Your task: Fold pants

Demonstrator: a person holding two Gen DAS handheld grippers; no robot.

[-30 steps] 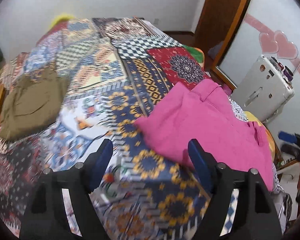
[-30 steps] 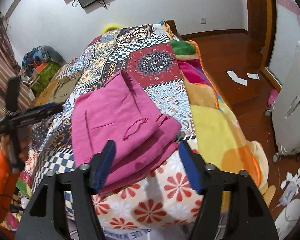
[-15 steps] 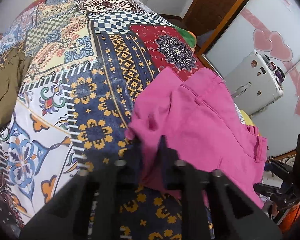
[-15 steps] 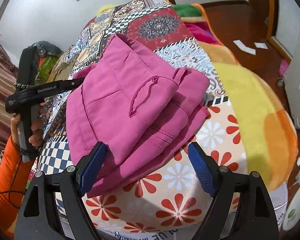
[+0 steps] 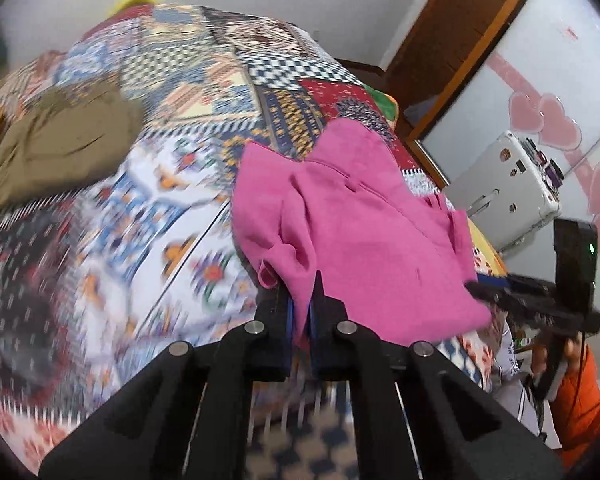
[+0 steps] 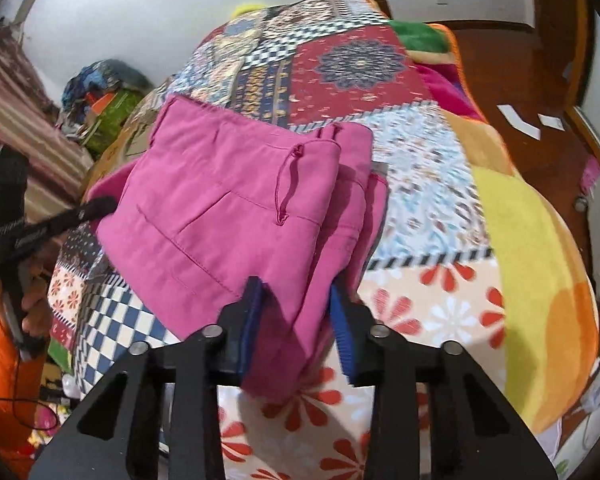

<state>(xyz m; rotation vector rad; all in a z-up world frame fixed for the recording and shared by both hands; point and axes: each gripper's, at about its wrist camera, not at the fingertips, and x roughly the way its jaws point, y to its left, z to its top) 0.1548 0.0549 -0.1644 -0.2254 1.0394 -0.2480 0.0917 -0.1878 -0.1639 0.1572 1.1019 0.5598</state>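
Where the pink pants [image 5: 364, 216] lie folded in several layers on the patchwork bedspread [image 5: 148, 184], near the bed's corner, both claws have hold of the near edge. Left claw [image 5: 300, 300]: jaws drawn almost together, pinching a thin fold of pink cloth at one corner; the fabric rises in a small peak between the blue pads. Right claw [image 6: 296, 312]: jaws have just been closing and stand partly apart, blue pads [image 6: 342, 332] pressed on either side of a thick stack of folded layers at the other corner. Pants, condition: magenta cotton, stitched seams, a welt pocket with a loop and a belt loop showing on the top layer; edges uneven, one flap curled beside the left claw. Bedspread: printed squares in red, blue, checks and florals, with a yellow and orange blanket [image 6: 540, 264] along the side. Also on the bed, well apart from the pink item: an olive-brown garment [image 5: 64, 148], crumpled. Person: orange sleeve [image 6: 8, 380] seen at the frame edge, hand on the handle of the left claw [image 6: 100, 204].
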